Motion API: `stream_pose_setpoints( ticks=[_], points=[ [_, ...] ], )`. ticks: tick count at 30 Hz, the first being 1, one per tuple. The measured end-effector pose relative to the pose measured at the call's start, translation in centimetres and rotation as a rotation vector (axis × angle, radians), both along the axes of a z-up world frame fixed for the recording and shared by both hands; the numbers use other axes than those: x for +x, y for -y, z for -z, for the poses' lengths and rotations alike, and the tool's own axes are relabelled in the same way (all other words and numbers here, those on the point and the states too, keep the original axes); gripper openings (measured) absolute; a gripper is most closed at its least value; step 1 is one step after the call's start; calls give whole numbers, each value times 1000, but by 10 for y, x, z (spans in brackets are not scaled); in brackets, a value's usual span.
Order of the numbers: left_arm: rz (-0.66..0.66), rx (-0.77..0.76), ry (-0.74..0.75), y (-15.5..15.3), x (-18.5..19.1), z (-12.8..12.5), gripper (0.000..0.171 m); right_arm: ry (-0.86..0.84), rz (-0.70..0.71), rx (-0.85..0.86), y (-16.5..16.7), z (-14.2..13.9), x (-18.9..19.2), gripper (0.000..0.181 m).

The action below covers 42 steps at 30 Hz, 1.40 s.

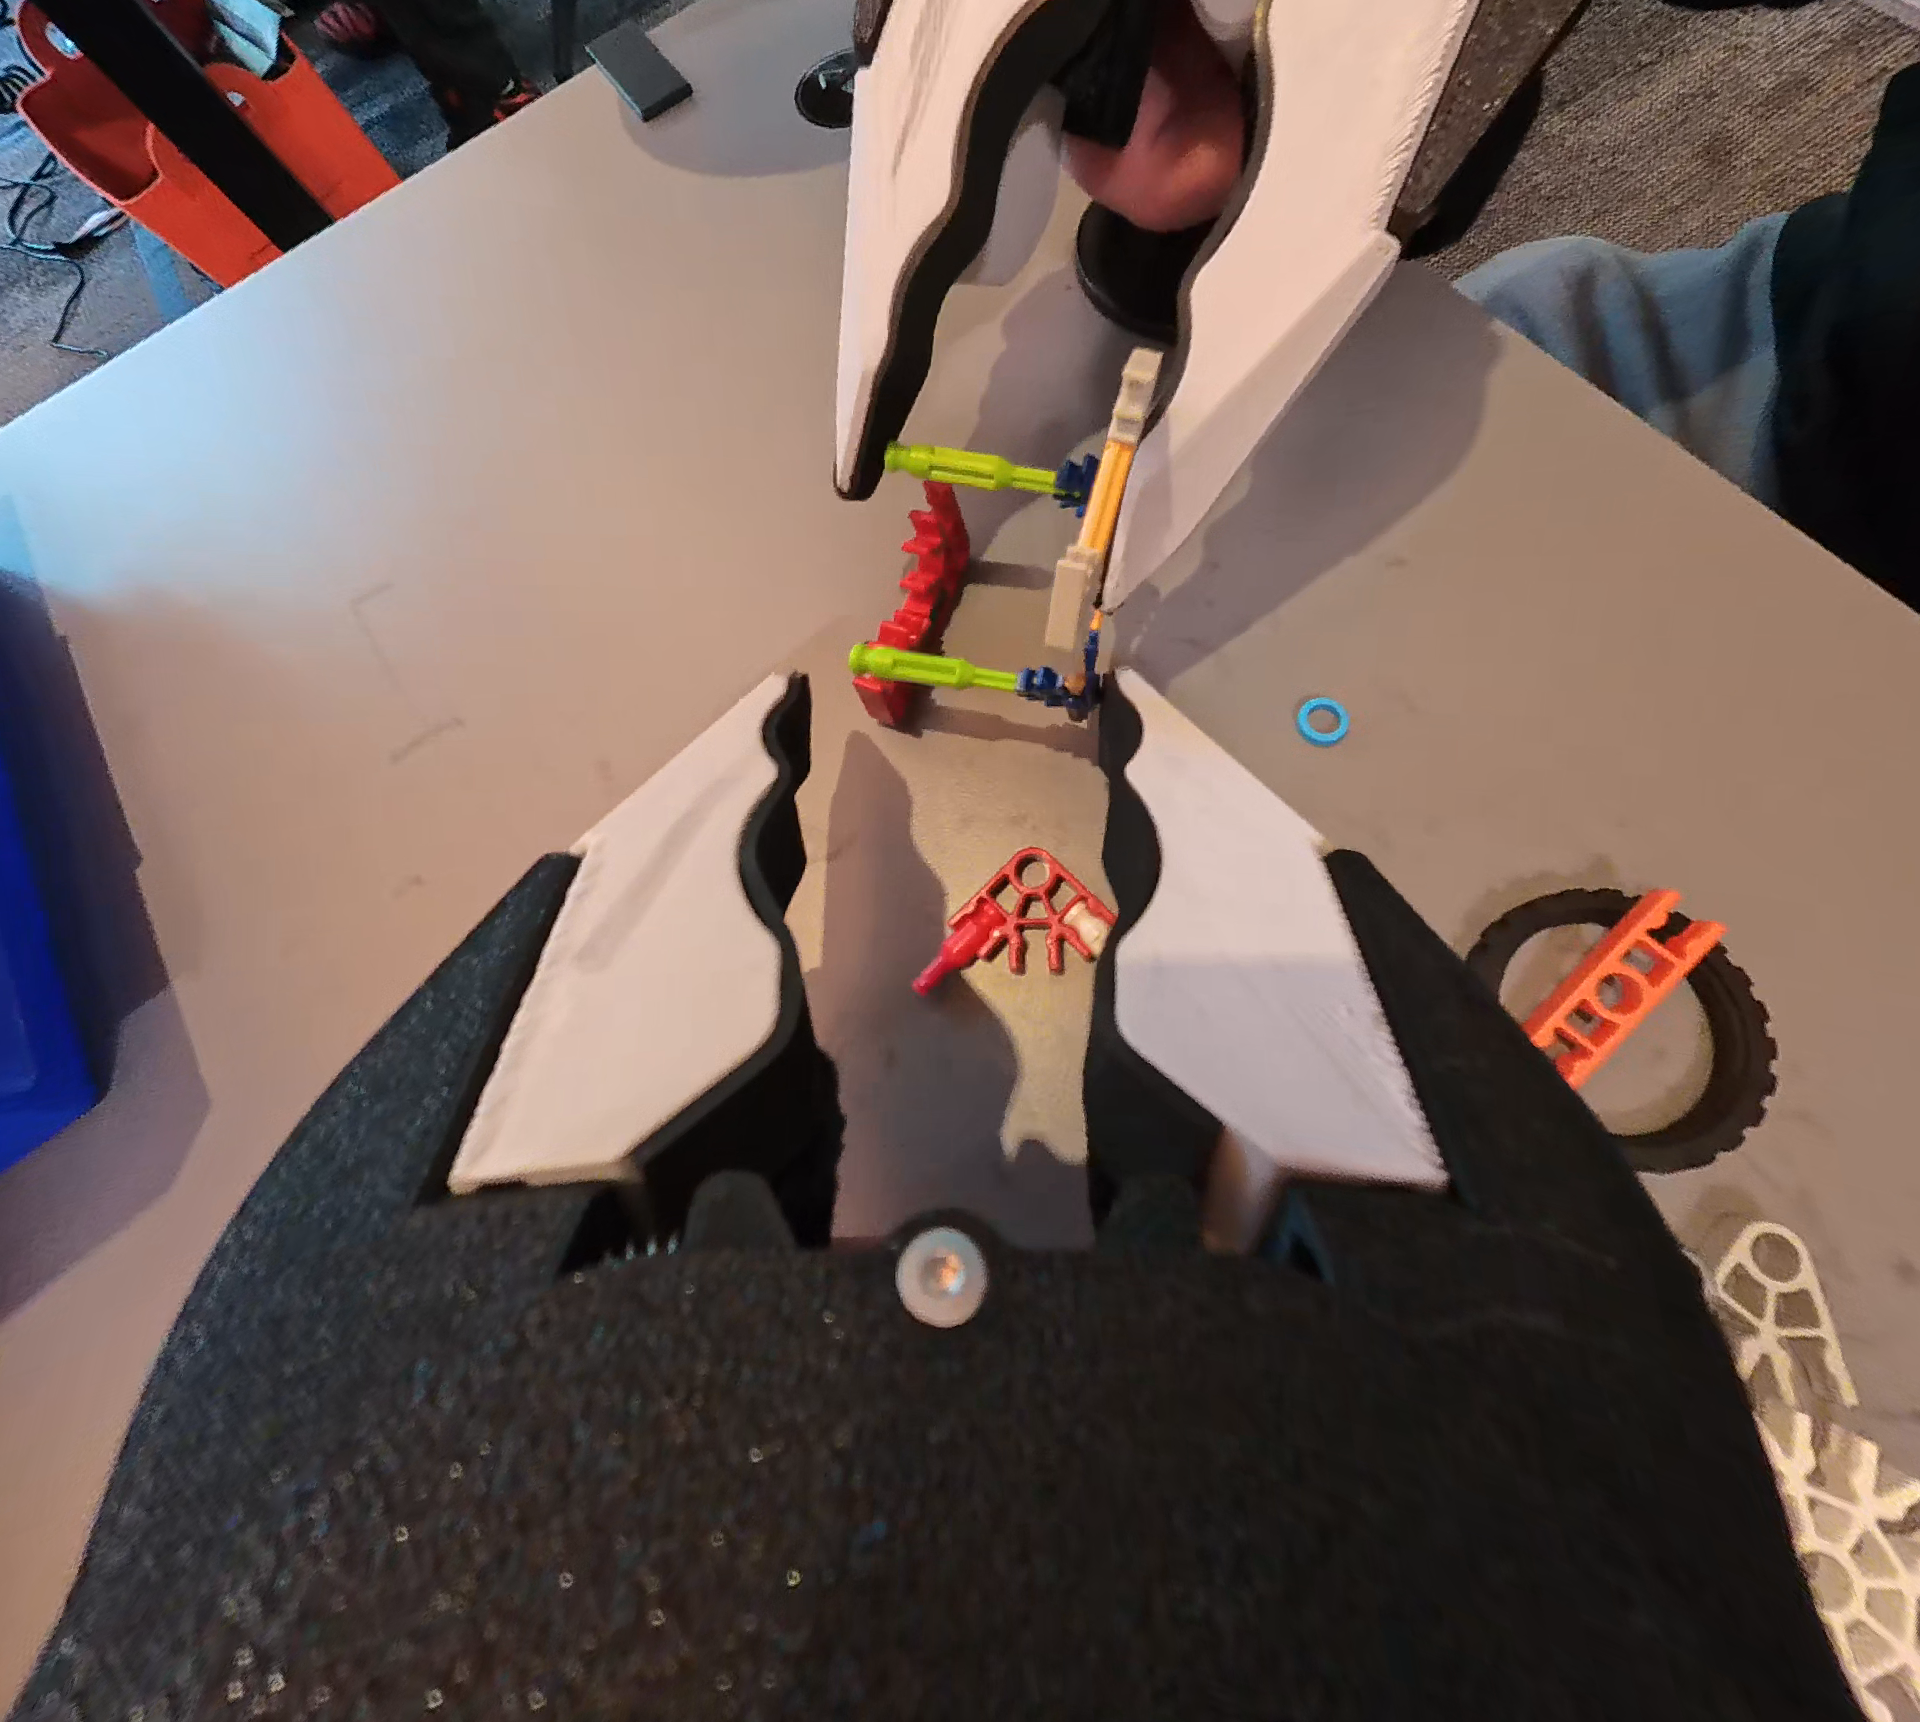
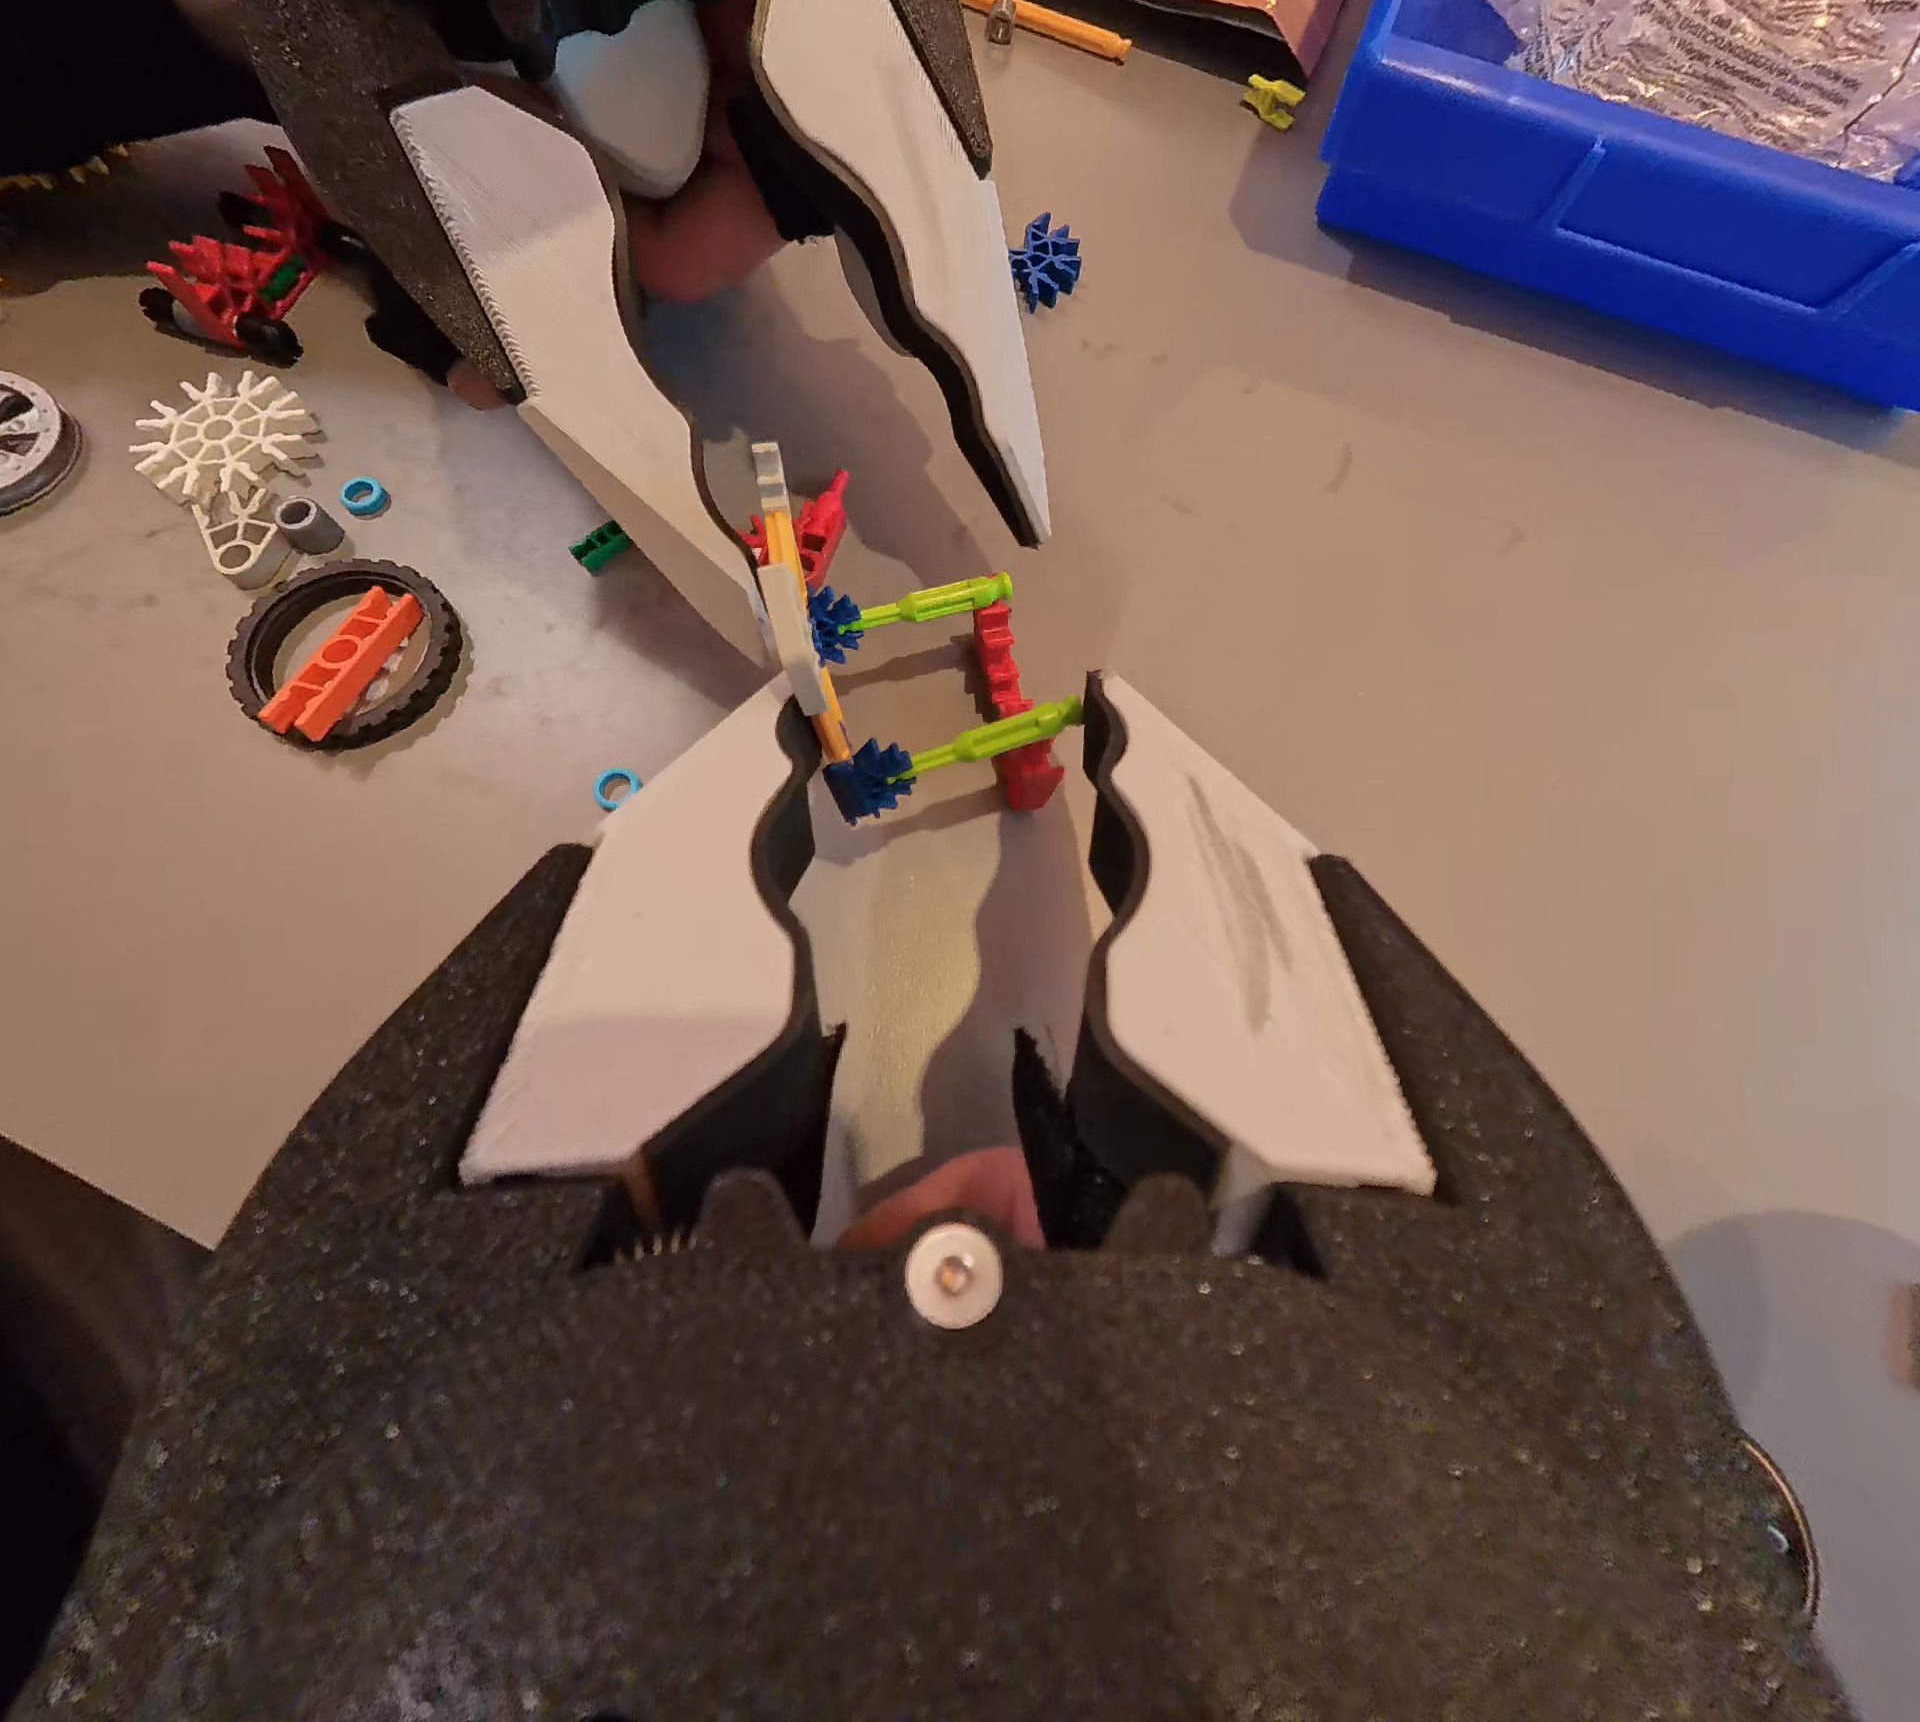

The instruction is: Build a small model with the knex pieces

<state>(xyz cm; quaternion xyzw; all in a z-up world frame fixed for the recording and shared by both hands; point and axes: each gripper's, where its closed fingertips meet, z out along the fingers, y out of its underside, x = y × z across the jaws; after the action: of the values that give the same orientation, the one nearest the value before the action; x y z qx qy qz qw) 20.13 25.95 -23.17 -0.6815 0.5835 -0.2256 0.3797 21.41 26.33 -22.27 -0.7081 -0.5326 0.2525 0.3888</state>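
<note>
Grey bench [image 1: 416, 425], loose construction-toy parts scattered on it.

- Rod frame [image 2: 935, 685] stands at bench centre, between the two claws: two green rods [image 2: 987, 737], blue connectors, a yellow rod with grey clips, and a red toothed piece [image 2: 1003, 716] under the green rods.
- Right claw [image 2: 940, 696]: fingers spread across the frame. One touches the end of its nearer green rod and the other presses the yellow-rod side, so it is clamped on the frame.
- Left claw [image 1: 956, 696]: fingers apart and gripping nothing. One tip is at the blue connector and the other just beside a green rod end.
- Red fan connector [image 1: 1029, 919] lies on the bench between the left claw's fingers.
- Right of it are a blue ring [image 1: 1323, 720] and a black tyre [image 1: 1725, 1049] with an orange piece resting inside.
- Blue bin [image 2: 1610, 218] sits far right in the right wrist view.
</note>
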Motion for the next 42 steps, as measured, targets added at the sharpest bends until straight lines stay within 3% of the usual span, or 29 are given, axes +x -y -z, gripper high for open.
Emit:
stream_pose_setpoints(
  ticks=[9,42],
  points=[
    [36,14,-15,1,6,1,46,14,2,-18,0,3,0,50],
    [50,57,-122,-1,10,5,46,36,-14,-164,-1,12,6,51]
  ],
)
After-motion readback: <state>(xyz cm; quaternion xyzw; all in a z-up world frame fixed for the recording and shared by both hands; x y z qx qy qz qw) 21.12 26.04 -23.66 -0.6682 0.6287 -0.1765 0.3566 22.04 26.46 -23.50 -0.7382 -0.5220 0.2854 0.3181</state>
